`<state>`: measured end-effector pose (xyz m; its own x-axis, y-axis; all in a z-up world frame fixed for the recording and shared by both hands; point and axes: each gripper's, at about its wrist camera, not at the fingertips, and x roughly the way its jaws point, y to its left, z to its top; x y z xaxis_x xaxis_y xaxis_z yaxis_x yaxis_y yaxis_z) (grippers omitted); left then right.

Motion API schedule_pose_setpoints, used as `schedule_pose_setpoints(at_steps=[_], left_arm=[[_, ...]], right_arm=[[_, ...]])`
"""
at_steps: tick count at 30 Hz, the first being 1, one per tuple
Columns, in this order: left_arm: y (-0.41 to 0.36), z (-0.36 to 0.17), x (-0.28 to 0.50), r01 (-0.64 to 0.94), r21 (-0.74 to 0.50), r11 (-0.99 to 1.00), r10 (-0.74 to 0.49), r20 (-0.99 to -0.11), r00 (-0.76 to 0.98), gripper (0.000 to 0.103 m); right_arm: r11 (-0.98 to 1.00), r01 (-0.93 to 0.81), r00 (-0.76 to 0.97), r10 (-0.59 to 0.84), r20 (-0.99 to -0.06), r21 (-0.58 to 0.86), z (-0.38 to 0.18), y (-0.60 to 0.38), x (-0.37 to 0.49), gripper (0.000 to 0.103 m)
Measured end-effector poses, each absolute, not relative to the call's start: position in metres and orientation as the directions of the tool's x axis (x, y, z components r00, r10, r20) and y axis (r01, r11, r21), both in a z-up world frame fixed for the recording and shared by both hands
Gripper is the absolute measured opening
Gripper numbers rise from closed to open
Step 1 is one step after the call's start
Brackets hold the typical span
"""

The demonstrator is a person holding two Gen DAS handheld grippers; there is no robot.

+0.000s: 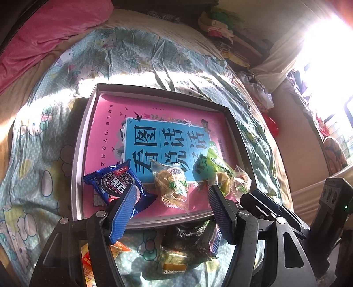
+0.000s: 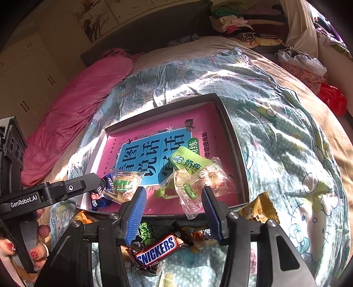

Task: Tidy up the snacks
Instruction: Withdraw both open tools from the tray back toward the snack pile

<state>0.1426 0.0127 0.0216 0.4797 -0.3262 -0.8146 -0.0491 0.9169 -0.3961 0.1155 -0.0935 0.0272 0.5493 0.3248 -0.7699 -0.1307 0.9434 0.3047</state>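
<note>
Pretty clearly someone's bedroom at home — a bed with a cartoon-cat quilt (image 2: 275, 123), a pink blanket (image 2: 83, 106) bunched along one side, piles of folded clothes (image 2: 231, 19) at the headboard end, white wardrobe doors (image 2: 28, 72) behind — sun pouring in from a window (image 1: 326, 48).

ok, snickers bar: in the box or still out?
Out. The Snickers bar lies on the bedspread in front of the box, below its near rim, among other loose snacks.
</note>
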Motion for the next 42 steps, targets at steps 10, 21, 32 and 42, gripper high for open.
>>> schedule_pose_setpoints(at_steps=[10, 21, 32, 42], left_arm=[[0.016, 0.034, 0.132, -0.052, -0.380, 0.924, -0.304, -0.807, 0.506, 0.074], [0.023, 0.047, 0.119, -0.075, -0.351, 0.933, -0.255, -0.795, 0.550, 0.079], [0.033, 0.057, 0.105, -0.095, -0.347, 0.933, -0.237, -0.790, 0.566, 0.079], [0.040, 0.064, 0.095, -0.108, -0.351, 0.930, -0.227, -0.782, 0.580, 0.079]], right_arm=[[0.944, -0.127, 0.585, 0.320, -0.745, 0.306, 0.041, -0.098, 0.108, 0.054], [0.936, -0.129, 0.631, 0.332, -0.701, 0.327, 0.057, -0.106, 0.098, 0.062], [0.931, -0.145, 0.646, 0.344, -0.681, 0.334, 0.067, -0.108, 0.088, 0.064], [0.929, -0.153, 0.657, 0.350, -0.668, 0.337, 0.075, -0.110, 0.078, 0.064]])
